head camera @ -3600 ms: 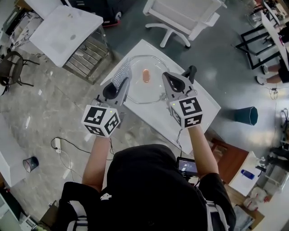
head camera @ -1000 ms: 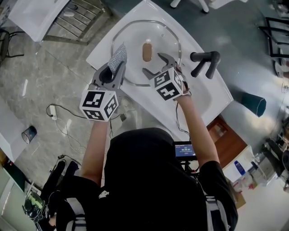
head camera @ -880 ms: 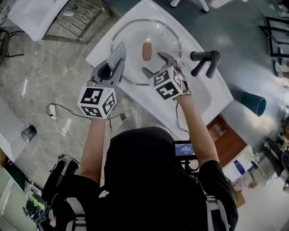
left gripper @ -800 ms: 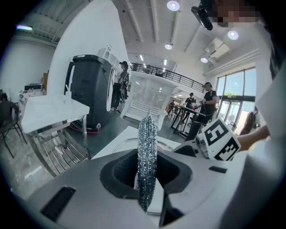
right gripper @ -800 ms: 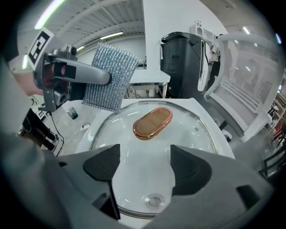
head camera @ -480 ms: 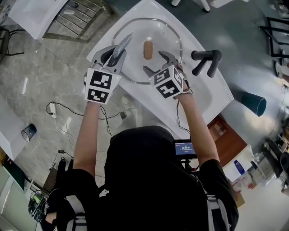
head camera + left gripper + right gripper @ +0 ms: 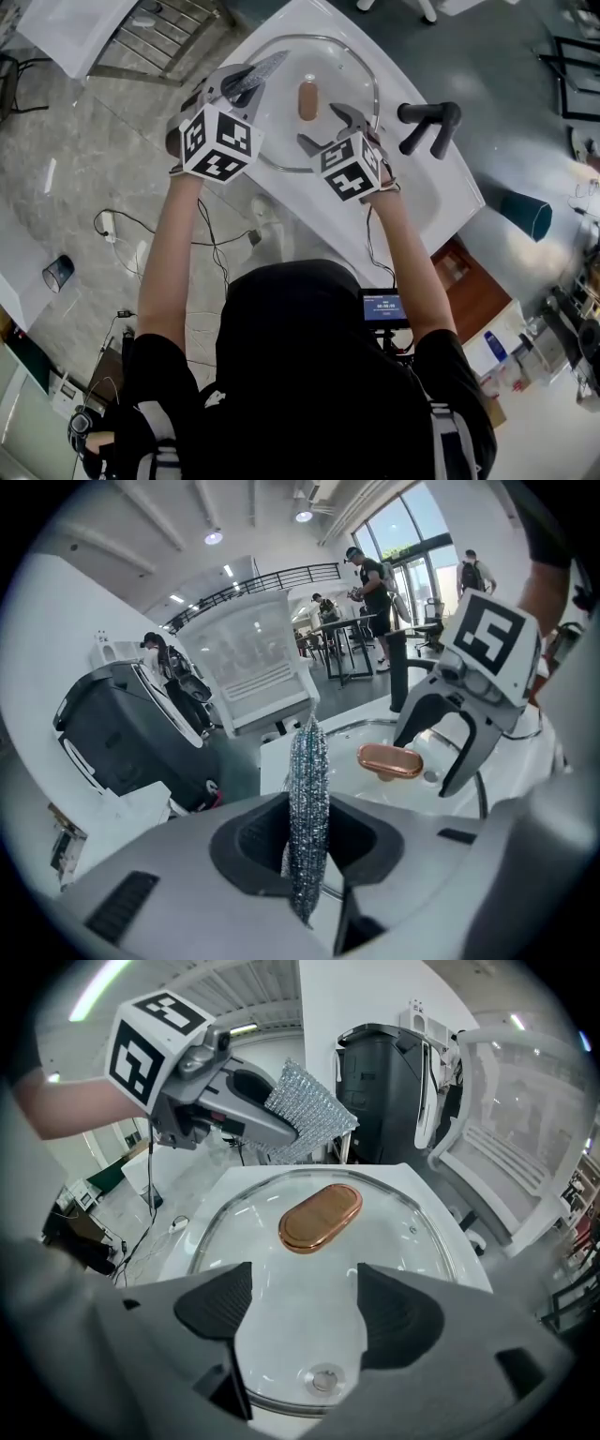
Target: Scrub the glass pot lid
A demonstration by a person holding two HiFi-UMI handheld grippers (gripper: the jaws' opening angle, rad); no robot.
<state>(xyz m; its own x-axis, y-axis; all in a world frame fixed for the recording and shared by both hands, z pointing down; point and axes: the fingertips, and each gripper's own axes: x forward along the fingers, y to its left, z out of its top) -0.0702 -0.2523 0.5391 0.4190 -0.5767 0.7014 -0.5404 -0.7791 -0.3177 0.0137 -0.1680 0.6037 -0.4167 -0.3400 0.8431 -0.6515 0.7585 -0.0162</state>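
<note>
L tongs [image 7: 307, 846] pinching mesh scrub pad [image 7: 307, 761] | R tongs [image 7: 302, 1316] spread over glass lid [image 7: 403, 1241] | lid on wht table [image 7: 412, 202]

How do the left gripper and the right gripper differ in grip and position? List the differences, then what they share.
The left gripper is shut on a silvery mesh scrubber; the right gripper is open, with nothing between its jaws. In the head view, the left gripper is at the left side of the glass lid; the right gripper reaches over its near edge. Both point toward the lid's copper handle.
</note>
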